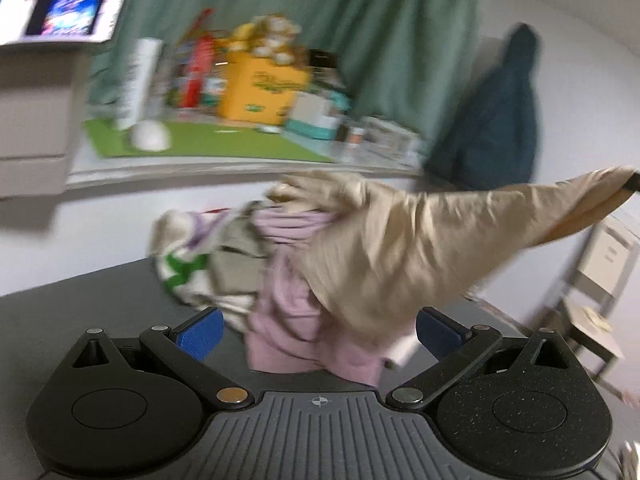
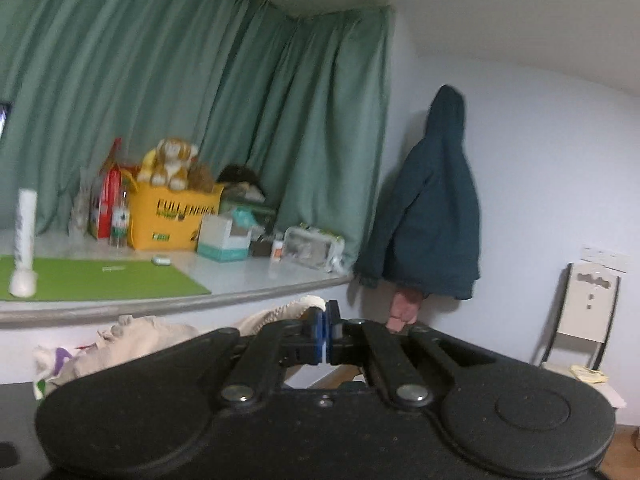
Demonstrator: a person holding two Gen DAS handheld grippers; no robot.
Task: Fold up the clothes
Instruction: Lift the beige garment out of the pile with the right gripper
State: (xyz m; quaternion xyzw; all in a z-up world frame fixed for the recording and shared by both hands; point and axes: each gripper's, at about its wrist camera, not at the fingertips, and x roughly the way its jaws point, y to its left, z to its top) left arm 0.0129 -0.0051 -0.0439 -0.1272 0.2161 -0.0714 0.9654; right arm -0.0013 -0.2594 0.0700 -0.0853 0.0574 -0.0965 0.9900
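Progress check: folding hasn't really started.

Left wrist view: your left hand-held gripper [image 1: 318,330] is spread wide, blue pads apart, nothing pinched. Just beyond it, the clothes pile [image 1: 224,256] sits unsorted on the dark table [image 1: 100,300], with a pink garment [image 1: 288,312] nearest you and a white printed piece on the far left of the heap. The beige garment [image 1: 420,248] is stretched up and to the right off the pile, its tip held at the right edge of the frame. Picture is blurred, so seams and sleeves can't be read.

Right wrist view: your right hand-held gripper [image 2: 325,330] is pressed together, pinching the beige garment's edge, which bunches just behind the pads. Rest of the cloth trails down left.

Left to do: pull it clear, lay flat, fold, then the other pieces.
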